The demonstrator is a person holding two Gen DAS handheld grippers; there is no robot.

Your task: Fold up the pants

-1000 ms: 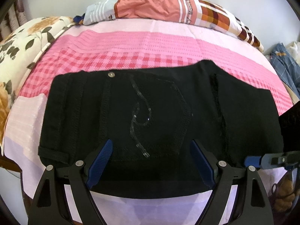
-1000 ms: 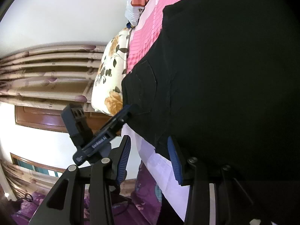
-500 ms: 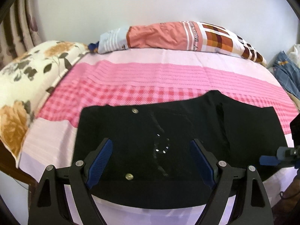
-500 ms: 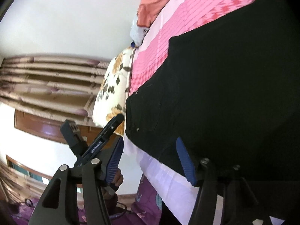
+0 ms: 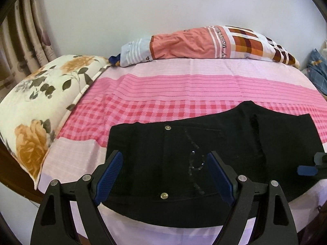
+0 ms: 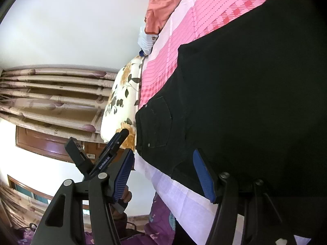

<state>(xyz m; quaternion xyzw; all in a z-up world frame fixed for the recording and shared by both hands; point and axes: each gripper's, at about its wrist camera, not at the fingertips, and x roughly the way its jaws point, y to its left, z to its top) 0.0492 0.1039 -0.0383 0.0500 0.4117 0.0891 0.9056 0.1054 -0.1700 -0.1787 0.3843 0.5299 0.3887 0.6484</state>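
Note:
The black pants (image 5: 204, 143) lie folded flat on the pink bed sheet (image 5: 184, 94), near the bed's front edge, with a sequin-trimmed back pocket facing up. My left gripper (image 5: 164, 171) hovers open above their near edge, and its pads touch nothing. In the right wrist view the pants (image 6: 235, 102) fill the right side. There my right gripper (image 6: 163, 175) stands open at their near corner by the bed's edge, its pads clear of the cloth. The right gripper's blue fingertip (image 5: 305, 170) shows at the left view's right edge. The left gripper (image 6: 110, 153) also appears in the right view.
A floral pillow (image 5: 40, 102) lies at the bed's left end, and a rolled orange and checked quilt (image 5: 204, 42) runs along the wall. Blue cloth (image 5: 318, 71) sits at the far right. Curtains (image 6: 51, 94) hang beyond the pillow. A person's hand (image 6: 124, 200) shows below the bed.
My left gripper has lifted and tilted up, so the pants look smaller and lower and more of the bed shows. My right gripper's jaws have widened and it has drawn back slightly.

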